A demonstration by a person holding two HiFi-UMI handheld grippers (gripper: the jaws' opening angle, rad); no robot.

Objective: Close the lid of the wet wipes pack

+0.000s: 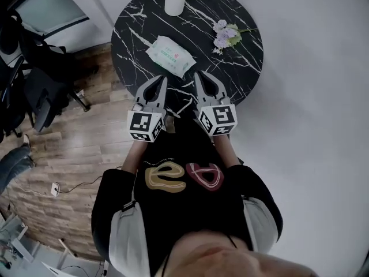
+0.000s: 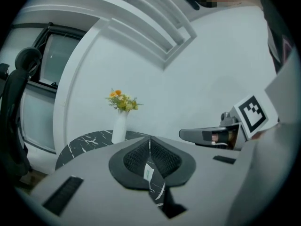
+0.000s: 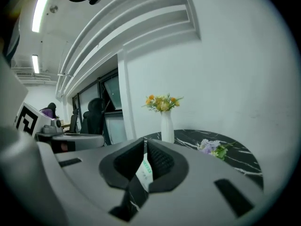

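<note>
A white and green wet wipes pack (image 1: 167, 55) lies flat on the round black marble table (image 1: 242, 74), left of its middle. I cannot tell from here how its lid stands. My left gripper (image 1: 161, 79) hovers at the table's near edge, just short of the pack, jaws shut and empty. Beside it on the right is my right gripper (image 1: 199, 75), also shut with nothing held. In the left gripper view a sliver of the pack (image 2: 148, 172) shows below the closed gripper (image 2: 150, 140). The right gripper view shows the pack (image 3: 145, 171) under its gripper (image 3: 144, 142).
A white vase (image 1: 174, 0) with yellow flowers stands at the table's far edge. A purple flower sprig (image 1: 225, 36) lies at the right. Dark office chairs (image 1: 34, 79) stand on the wooden floor to the left. The person stands close against the table's near edge.
</note>
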